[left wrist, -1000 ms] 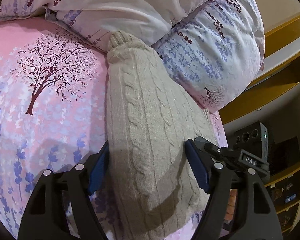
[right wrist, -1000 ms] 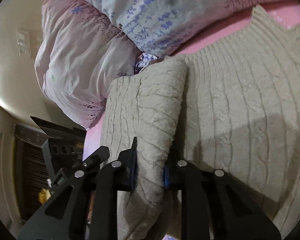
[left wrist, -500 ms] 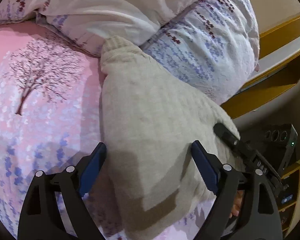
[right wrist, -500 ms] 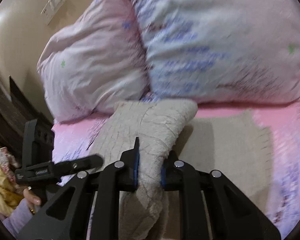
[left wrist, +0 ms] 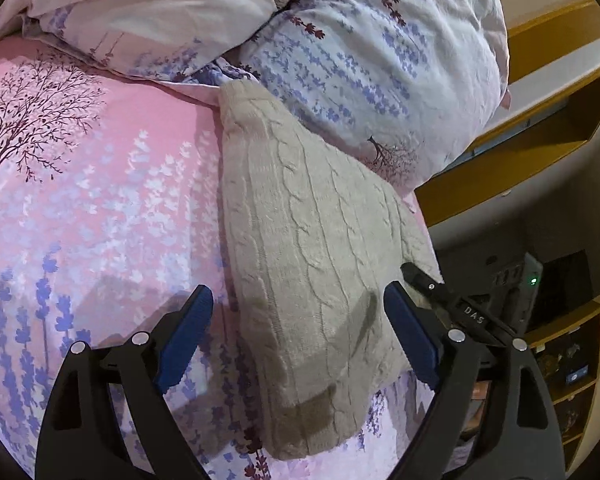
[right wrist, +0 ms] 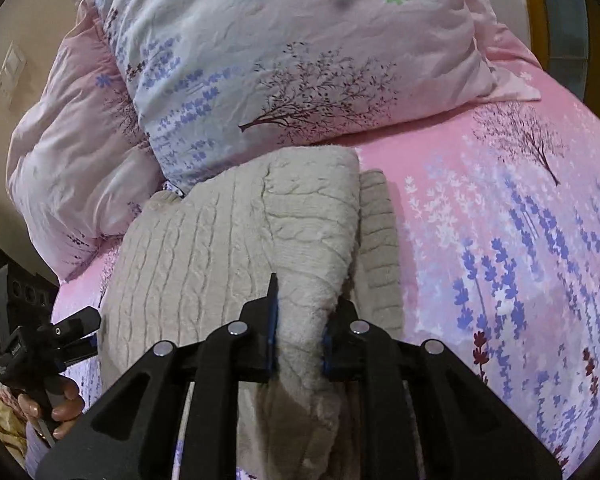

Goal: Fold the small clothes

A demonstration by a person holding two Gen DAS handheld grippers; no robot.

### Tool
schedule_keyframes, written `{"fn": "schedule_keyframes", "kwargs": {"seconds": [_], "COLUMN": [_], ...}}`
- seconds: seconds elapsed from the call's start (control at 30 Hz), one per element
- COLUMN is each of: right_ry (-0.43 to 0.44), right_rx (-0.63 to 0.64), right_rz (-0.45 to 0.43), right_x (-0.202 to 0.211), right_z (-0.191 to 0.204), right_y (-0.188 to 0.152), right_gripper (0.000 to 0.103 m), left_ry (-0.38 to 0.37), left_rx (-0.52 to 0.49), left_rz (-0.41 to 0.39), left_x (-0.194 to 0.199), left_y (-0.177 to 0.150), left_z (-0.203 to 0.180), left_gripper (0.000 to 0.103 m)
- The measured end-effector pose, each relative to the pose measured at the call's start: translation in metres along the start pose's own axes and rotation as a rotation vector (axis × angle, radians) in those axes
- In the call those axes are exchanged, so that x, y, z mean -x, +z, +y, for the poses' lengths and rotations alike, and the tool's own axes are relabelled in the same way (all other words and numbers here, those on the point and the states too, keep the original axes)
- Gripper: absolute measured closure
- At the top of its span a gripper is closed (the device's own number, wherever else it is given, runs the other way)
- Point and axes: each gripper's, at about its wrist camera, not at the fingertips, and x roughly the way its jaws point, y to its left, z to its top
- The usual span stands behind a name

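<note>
Since a second ago the right gripper (right wrist: 298, 328) has swung the sweater (left wrist: 316, 256) fold over: back then its view showed the knit spread wide to the right, now the fold lies stacked on the lower layer, with pink bed sheet (right wrist: 500, 240) filling the right of the frame. Left gripper (left wrist: 298, 320) jaws have just been opening; the sweater runs between them but the blue pads stand clear of it on both sides, not pressing. Right jaws nearly closed, pinching a bunched edge of the sweater at lower centre of its view. Sweater is beige cable knit, lying on the bed, far end just against the pillows (left wrist: 360, 60) at the top of the left view. Ribbed edge of the lower layer pokes out right of the fold in the right view. Hand (right wrist: 56, 404) holding the left gripper's handle shows at lower left of the right view. Wooden shelf (left wrist: 520, 160) at right edge of the left view.
</note>
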Motion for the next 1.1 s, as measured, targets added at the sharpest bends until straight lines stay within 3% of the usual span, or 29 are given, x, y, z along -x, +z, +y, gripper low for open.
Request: {"fn": "schedule_keyframes", "kwargs": {"seconds": [0.17,0.33,0.57,0.77,0.83,0.87,0.9,0.93,1.0,1.1], "right_ry": [0.058,0.055,0.062,0.085,0.094,0.094,0.092,0.081,0.066,0.071], "right_rx": [-0.016,-0.048,-0.097,-0.164,-0.173,-0.172,-0.165,-0.149,-0.175,-0.235], "right_rz": [-0.014,0.01,-0.06,-0.03,-0.016,-0.019,-0.03,-0.065,-0.093,-0.062], "right_x": [0.013,0.007,0.022,0.004,-0.006,-0.01,-0.011,-0.008,-0.004,-0.015], "right_z": [0.002,-0.011,-0.02,-0.03,-0.028,-0.027,-0.025,-0.025,-0.031,-0.046], "right_y": [-0.005,-0.011,-0.008,0.008,0.013,0.015,0.015,0.015,0.012,0.009], "right_gripper": [0.087,0.086,0.061,0.061,0.062,0.071,0.088,0.094,0.095,0.094], "left_ry": [0.013,0.024,0.028,0.031,0.033,0.031,0.031,0.028,0.017,0.015], "left_rx": [-0.03,-0.033,-0.03,0.006,0.016,0.019,0.022,0.022,0.021,0.018], "left_rz": [0.0,0.012,0.001,-0.01,-0.014,-0.014,-0.016,-0.016,-0.008,-0.003], "left_x": [-0.001,-0.008,-0.011,-0.017,-0.018,-0.018,-0.018,-0.018,-0.02,-0.022], "left_y": [0.0,-0.001,0.002,0.014,0.017,0.019,0.02,0.02,0.02,0.019], "left_z": [-0.004,-0.005,-0.003,-0.001,0.0,0.0,0.001,0.001,0.001,0.001], "left_gripper": [0.015,0.017,0.018,0.02,0.02,0.02,0.02,0.023,0.026,0.026]}}
